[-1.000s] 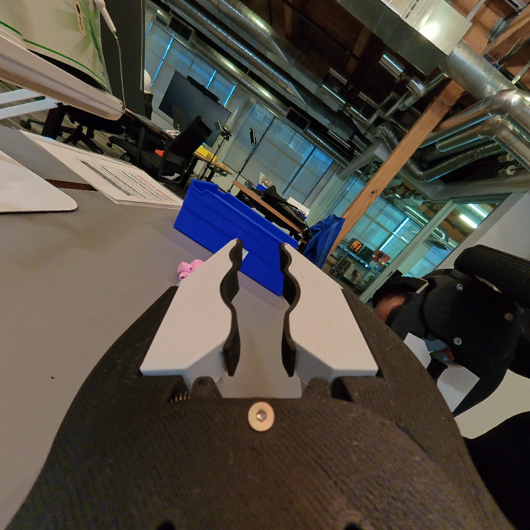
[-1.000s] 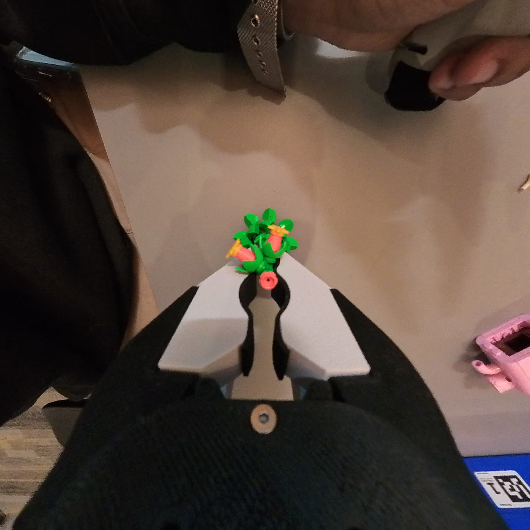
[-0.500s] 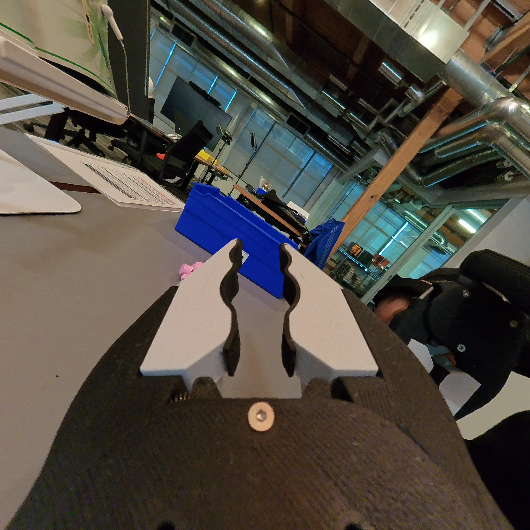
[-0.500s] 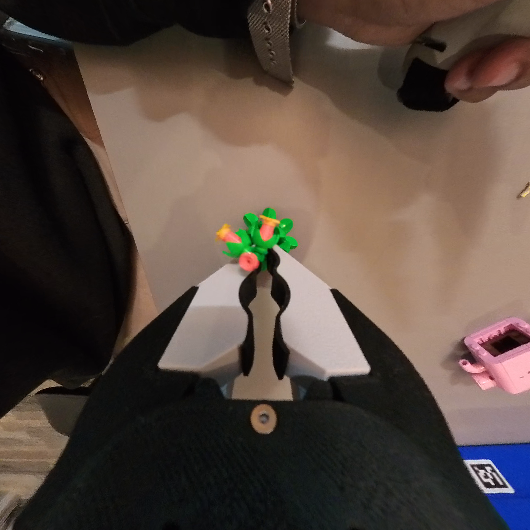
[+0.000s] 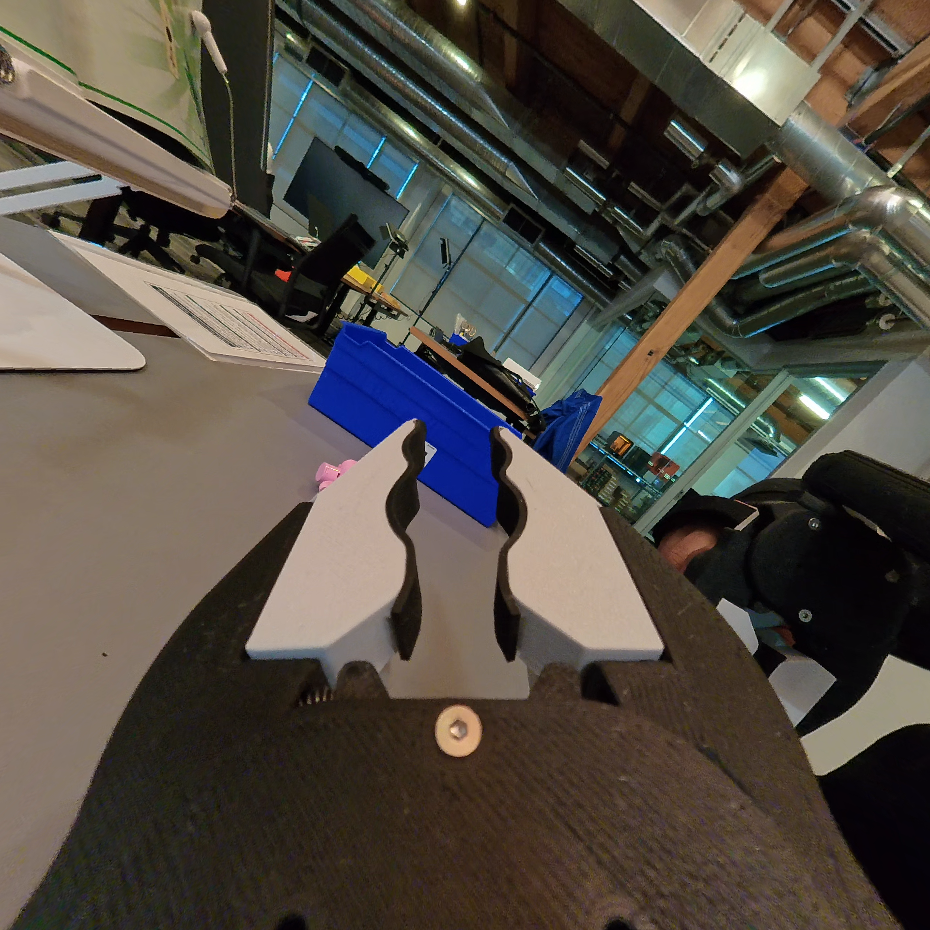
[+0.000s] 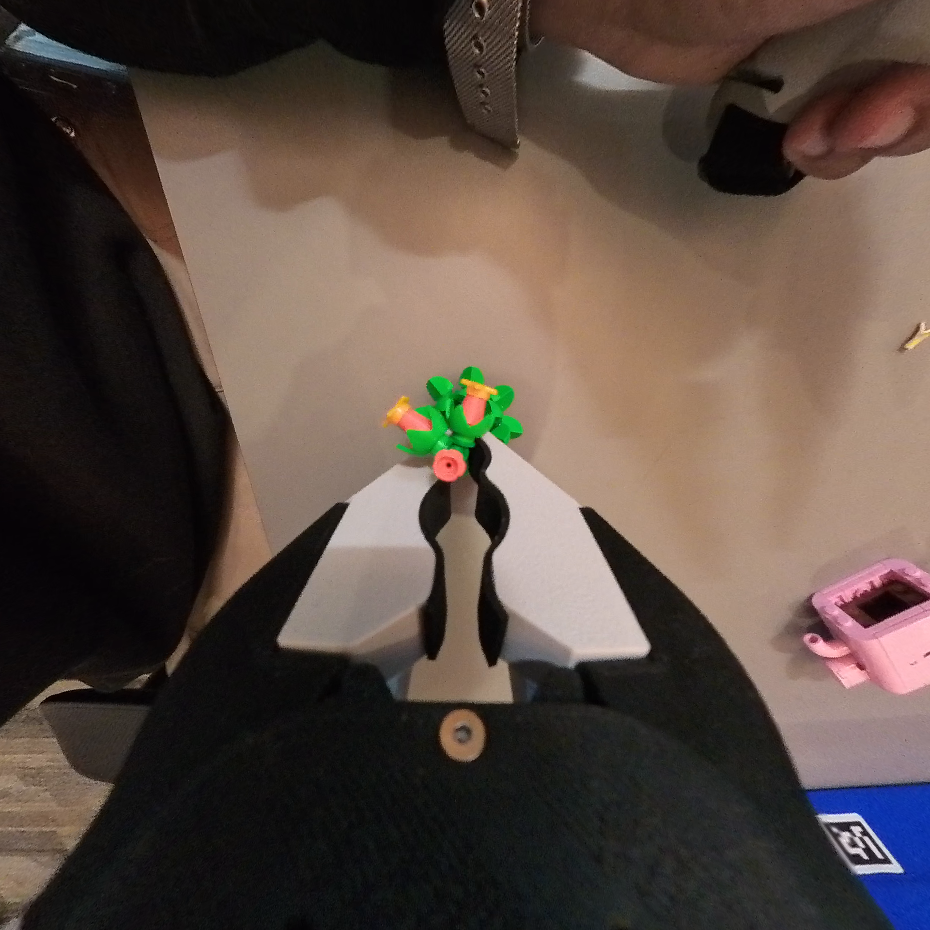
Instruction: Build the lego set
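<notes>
In the right wrist view my right gripper (image 6: 463, 455) is shut on a small lego plant (image 6: 455, 420) with green leaves and coral flowers with orange tips. It holds the plant by its base above the grey table (image 6: 629, 352). A pink square lego pot (image 6: 875, 624), open side up, sits on the table to the right. In the left wrist view my left gripper (image 5: 455, 433) is open and empty, low over the table. A small part of the pink pot (image 5: 332, 470) shows just past its left fingertip.
A blue bin (image 5: 402, 412) stands on the table beyond the left gripper, and its corner shows in the right wrist view (image 6: 880, 855). A hand with a grey watch strap (image 6: 488, 75) holds a gripper handle (image 6: 745, 151). A tiny yellow piece (image 6: 916, 337) lies far right. White sheets (image 5: 226, 322) lie far left. Spacing between my two grippers at the tips: around 20 cm.
The plant has turned in the right gripper: its lowest coral flower has swung from between the fingertips to the left. The left gripper has barely moved.
</notes>
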Motion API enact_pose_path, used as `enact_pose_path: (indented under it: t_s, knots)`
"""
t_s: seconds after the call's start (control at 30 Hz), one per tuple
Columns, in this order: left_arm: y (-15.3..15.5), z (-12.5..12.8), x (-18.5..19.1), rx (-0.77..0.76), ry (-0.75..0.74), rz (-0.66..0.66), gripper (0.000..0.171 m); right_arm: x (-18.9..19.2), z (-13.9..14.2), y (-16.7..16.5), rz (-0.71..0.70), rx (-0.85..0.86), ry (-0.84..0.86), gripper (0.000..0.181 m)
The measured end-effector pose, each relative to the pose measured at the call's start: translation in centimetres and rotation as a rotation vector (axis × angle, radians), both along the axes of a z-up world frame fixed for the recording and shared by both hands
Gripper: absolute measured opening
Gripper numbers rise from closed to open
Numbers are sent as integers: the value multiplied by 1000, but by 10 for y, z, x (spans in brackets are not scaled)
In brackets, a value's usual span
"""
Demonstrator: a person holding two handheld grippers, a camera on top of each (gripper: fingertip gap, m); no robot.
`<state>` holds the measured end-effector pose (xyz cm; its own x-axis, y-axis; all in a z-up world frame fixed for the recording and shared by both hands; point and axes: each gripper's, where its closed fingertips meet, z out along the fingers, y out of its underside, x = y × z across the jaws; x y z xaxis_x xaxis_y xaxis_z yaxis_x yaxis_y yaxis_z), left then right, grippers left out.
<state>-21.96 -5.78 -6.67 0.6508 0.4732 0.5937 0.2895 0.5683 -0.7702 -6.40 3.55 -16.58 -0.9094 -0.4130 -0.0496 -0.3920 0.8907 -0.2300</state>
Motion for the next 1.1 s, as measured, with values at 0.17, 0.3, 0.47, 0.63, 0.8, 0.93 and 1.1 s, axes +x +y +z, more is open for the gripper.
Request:
enact_pose_path:
  t_s: [0.17,0.3,0.47,0.63,0.8,0.93,1.1]
  knots:
    - [-1,0,0,1,-2,3,23,0,0,0,14,-6,11,1]
    - [-1,-1,0,0,-3,5,23,0,-1,1,23,-17,17,1]
    - [-2,-1,0,3,-4,6,23,-1,-1,4,13,-7,9,1]
    - [-2,-1,0,1,-4,6,23,-2,-2,4,17,-15,20,2]
    - [-2,-1,0,2,-6,5,23,-2,-1,4,-9,-18,-18,1]
    - [-3,-1,-1,2,-8,7,23,-2,-1,4,-10,-42,-33,2]
    - [-1,-3,-1,-1,-12,2,23,-3,-1,2,17,-85,8,3]
